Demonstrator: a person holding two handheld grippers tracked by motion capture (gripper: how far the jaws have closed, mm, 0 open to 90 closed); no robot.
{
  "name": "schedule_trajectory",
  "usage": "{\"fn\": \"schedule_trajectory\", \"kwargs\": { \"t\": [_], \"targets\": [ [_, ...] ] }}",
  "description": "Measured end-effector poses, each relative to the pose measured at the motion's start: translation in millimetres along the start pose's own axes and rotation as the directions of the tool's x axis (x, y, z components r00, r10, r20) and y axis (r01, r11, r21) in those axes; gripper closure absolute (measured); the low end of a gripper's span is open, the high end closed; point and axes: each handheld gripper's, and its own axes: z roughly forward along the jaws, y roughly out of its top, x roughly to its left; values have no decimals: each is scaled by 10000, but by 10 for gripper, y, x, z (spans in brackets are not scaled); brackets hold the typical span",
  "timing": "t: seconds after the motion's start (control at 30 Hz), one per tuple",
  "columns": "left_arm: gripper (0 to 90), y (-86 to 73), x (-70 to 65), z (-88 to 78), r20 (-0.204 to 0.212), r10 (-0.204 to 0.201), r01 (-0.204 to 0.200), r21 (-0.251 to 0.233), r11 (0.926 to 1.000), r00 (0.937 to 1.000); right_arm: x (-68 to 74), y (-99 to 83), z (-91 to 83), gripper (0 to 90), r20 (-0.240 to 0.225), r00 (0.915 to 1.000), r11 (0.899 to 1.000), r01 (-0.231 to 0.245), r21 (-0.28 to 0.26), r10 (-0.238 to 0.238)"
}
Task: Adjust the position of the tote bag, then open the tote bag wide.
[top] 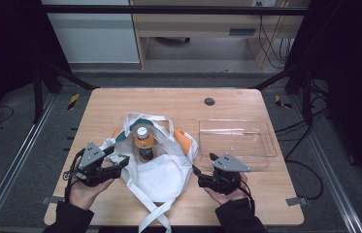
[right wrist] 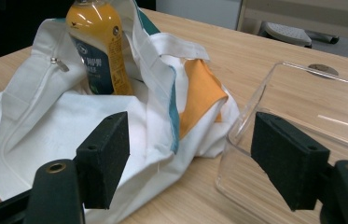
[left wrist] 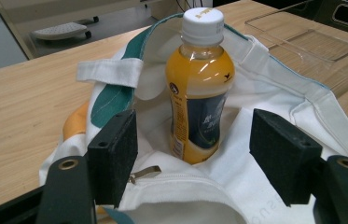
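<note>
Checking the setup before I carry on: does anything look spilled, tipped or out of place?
Nothing stands out. The juice bottle stands upright in the white tote bag, cap on, no spill. The clear tray sits square beside the bag. Both tools, left and right, are open and hold nothing.

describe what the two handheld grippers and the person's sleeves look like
Both the left gripper and the right gripper are black, each topped by a grey three-cornered plate and trailing a black cable. Each has two blocky black jaws with rough, foam-like pads and brass-coloured screw holes at their bases. The person's sleeves are dark.
</note>
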Motion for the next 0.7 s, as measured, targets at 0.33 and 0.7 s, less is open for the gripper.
{"fn": "schedule_trajectory", "kwargs": {
  "t": [0.33,0.7],
  "targets": [
    [306,122,-8,149,-72,116,-116,-20,9999,9999,-98,-149,-179,283,179,9998,9993,-112,357,105],
    [299,237,-63,327,-35,233,-233,-97,9997,9997,-148,-280,-288,289,380,9992,9984,-100,560,78]
  ]
}}
